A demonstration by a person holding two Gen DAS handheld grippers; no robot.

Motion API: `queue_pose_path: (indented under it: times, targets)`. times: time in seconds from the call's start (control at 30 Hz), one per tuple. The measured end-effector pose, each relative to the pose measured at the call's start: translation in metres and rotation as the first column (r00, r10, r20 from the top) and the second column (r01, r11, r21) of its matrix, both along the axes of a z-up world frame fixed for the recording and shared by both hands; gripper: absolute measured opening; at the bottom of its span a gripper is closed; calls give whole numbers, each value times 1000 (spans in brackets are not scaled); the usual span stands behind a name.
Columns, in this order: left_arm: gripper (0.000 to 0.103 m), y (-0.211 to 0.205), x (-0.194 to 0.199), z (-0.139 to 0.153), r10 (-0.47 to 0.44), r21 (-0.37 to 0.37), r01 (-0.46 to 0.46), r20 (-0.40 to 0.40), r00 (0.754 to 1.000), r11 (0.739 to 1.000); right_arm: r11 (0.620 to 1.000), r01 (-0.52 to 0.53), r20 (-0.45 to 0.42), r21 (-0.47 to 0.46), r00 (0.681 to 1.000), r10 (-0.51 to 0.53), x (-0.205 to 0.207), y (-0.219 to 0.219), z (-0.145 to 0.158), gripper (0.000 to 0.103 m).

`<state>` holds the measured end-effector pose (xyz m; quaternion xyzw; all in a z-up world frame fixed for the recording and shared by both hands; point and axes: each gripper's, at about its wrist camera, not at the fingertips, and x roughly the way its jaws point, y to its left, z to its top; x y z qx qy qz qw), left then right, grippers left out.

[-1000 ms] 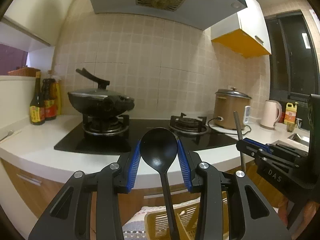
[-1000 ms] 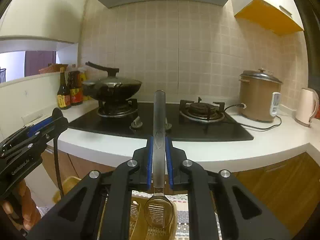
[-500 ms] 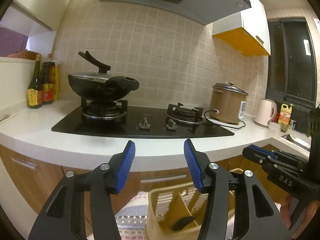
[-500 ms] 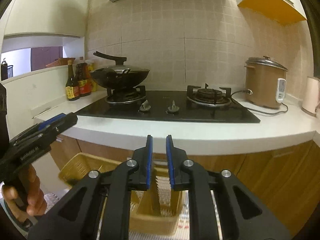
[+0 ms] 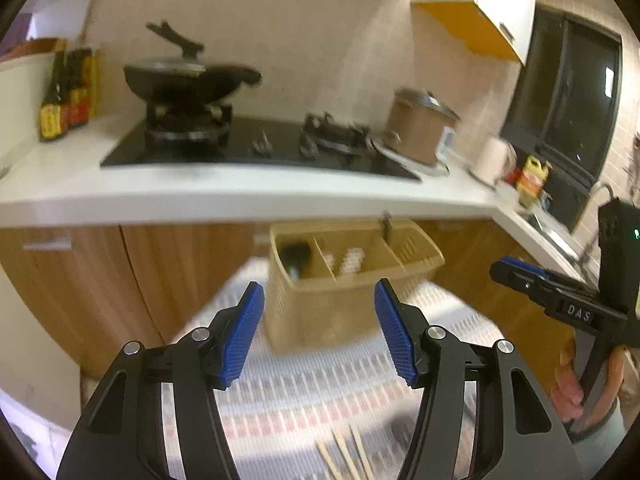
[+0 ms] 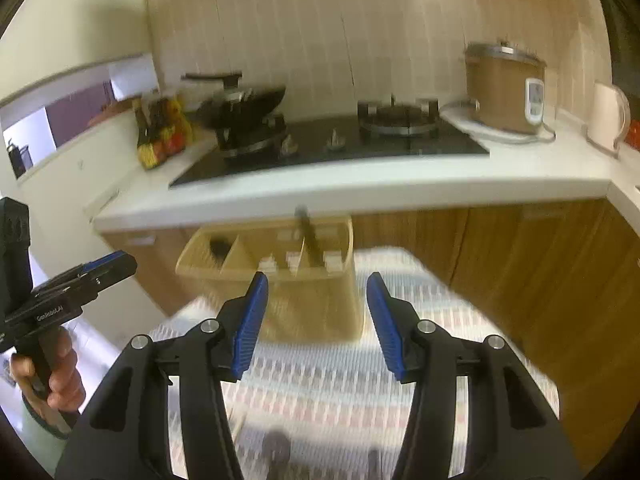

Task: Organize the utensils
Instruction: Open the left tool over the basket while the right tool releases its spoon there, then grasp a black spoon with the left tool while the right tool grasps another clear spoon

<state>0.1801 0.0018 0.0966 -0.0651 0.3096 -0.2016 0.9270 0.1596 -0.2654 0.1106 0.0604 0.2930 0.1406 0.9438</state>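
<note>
A yellow plastic utensil basket with compartments stands on a patterned mat; it also shows in the right wrist view. A black spoon lies in its left compartment, and a metal spoon stands in its right compartment. Wooden chopsticks lie on the mat near me. My left gripper is open and empty, short of the basket. My right gripper is open and empty, also short of the basket. Dark utensils lie blurred on the mat below it.
A white counter with a black hob, a wok, a rice cooker, a kettle and sauce bottles runs behind the basket. Wooden cabinet doors stand below it.
Both grippers let go of their spoons into the basket, opened wide and drew back and tilted down. The basket now stands farther ahead, and the mat shows.
</note>
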Motion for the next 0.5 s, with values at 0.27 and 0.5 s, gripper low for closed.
queue_pose_path:
  times: [0.27,0.5]
  targets:
    - [56,-2,-43,-53,-107,20,115,-237,966,993,996,-77,-301,-39,951,62,-22,11,-65,48]
    - [53,-6,-107,-135,-172,47,219,-472,865,975,985,-139,-445,-99,892,81,-40,32,-135,48]
